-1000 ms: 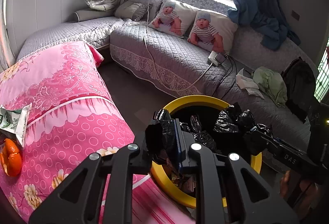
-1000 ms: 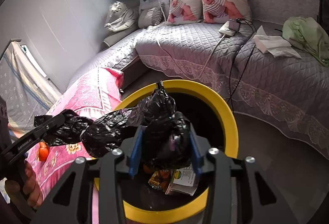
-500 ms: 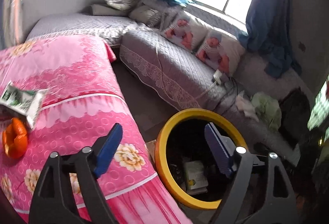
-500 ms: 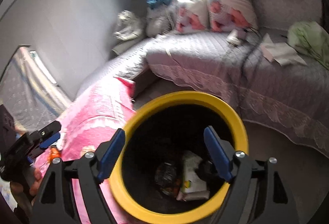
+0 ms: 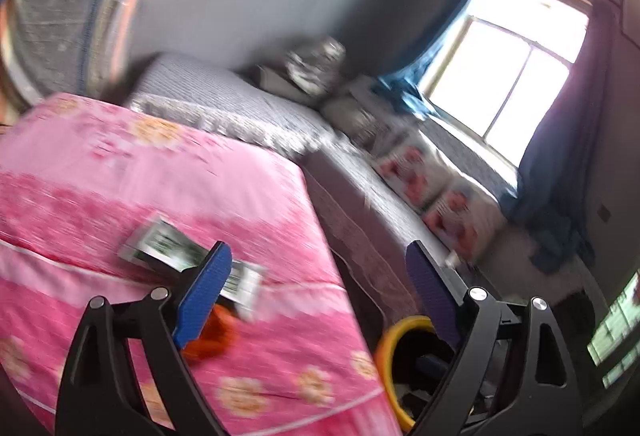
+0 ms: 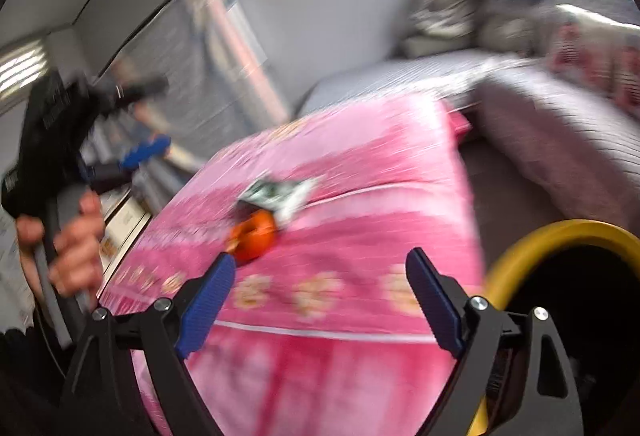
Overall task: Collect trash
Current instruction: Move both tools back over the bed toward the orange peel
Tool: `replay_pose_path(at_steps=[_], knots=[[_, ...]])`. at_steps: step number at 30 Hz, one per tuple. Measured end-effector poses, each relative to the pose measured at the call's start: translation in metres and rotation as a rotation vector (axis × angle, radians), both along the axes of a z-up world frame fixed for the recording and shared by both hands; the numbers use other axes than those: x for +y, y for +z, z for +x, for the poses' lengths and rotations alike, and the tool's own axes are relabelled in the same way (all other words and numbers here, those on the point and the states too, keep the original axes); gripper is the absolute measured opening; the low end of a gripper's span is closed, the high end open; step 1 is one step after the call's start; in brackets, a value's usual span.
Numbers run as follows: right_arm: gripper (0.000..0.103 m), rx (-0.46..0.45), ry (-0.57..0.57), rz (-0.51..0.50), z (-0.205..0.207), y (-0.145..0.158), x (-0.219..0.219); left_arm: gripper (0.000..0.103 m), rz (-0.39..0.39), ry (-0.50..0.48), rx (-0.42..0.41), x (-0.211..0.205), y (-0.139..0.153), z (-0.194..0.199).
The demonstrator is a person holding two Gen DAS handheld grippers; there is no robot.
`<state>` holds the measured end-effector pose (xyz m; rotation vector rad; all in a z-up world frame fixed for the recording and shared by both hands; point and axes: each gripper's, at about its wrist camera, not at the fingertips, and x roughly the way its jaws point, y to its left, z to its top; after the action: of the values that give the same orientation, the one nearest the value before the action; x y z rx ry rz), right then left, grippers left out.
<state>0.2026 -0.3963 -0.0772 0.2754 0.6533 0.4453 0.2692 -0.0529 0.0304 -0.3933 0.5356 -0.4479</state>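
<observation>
1. Nearest each lens, both claws stand wide with nothing between the blue pads: the left claw and the right claw have just been opening, their jaws empty.
2. Just beyond the fingers lies the pink floral bed; its corner edge drops to a strip of bare floor that runs between it and the grey quilted sofa.
3. Two pieces of trash rest on the bed, touching each other: one green-and-white wrapper and one orange item, which the left claw's finger partly hides in the left view.
4. One yellow-rimmed bin stands on the floor beside the bed's corner.
5. Only the right wrist view shows the person's hand gripping the other tool's handle; only the left wrist view shows the bright window and blue curtain farthest off. Both views are blurred.
</observation>
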Motion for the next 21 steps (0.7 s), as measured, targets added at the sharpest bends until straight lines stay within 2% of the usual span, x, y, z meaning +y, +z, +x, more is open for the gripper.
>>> replay_pose_path(at_steps=[6,10,14,17,21], knots=[[0.084,0.079,0.155,-0.032,0.054,-0.01,0.075,0.085,0.11,0.235,-0.053,0.11,0.018,-0.006],[0.084,0.152,0.189,-0.045,0.079,-0.022,0.099,0.087,0.097,0.376,-0.032,0.192,0.019,-0.017],[0.083,0.195,0.198,-0.055,0.092,-0.032,0.118,0.088,0.111,0.477,-0.014,0.25,0.005,-0.028],[0.078,0.233,0.209,-0.067,0.102,-0.04,0.129,0.089,0.163,0.449,0.031,0.267,-0.014,-0.026],[0.071,0.261,0.214,-0.086,0.113,-0.048,0.141,0.089,0.224,0.283,0.096,0.254,-0.048,-0.008]])
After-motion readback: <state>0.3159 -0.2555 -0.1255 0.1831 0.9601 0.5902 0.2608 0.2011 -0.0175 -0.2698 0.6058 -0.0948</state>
